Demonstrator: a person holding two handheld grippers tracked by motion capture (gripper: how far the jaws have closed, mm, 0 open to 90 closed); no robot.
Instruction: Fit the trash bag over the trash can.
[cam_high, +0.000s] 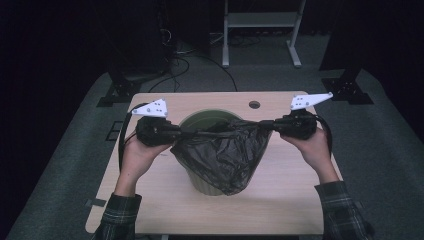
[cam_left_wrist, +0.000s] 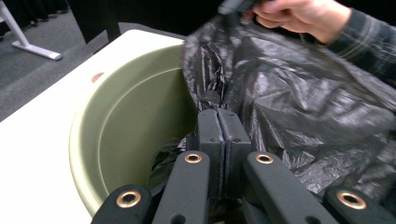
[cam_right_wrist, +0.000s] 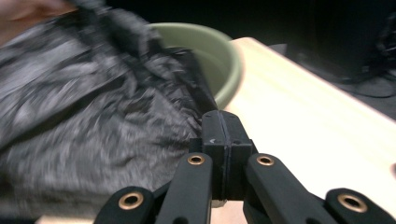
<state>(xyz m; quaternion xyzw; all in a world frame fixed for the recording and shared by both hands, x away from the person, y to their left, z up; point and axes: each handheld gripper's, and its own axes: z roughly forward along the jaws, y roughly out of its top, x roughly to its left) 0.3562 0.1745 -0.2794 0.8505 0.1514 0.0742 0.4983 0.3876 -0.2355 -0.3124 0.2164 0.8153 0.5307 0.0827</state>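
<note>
both grippers pinch a black bag (cam_high: 225, 152) stretched over the green bin (cam_high: 202, 120) on the table (cam_high: 280, 200): the left gripper (cam_high: 181, 134) clamped on its edge left of the bin, the right gripper (cam_high: 262, 124) clamped right of it.

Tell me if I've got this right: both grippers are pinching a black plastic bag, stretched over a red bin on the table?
Nearly. The bin is pale green, not red, as the high view shows. Both the left gripper and right gripper do pinch the black bag over it.

A wooden table (cam_high: 280, 200) on grey carpet (cam_high: 385, 150), a white stand (cam_high: 260, 20) behind.
</note>
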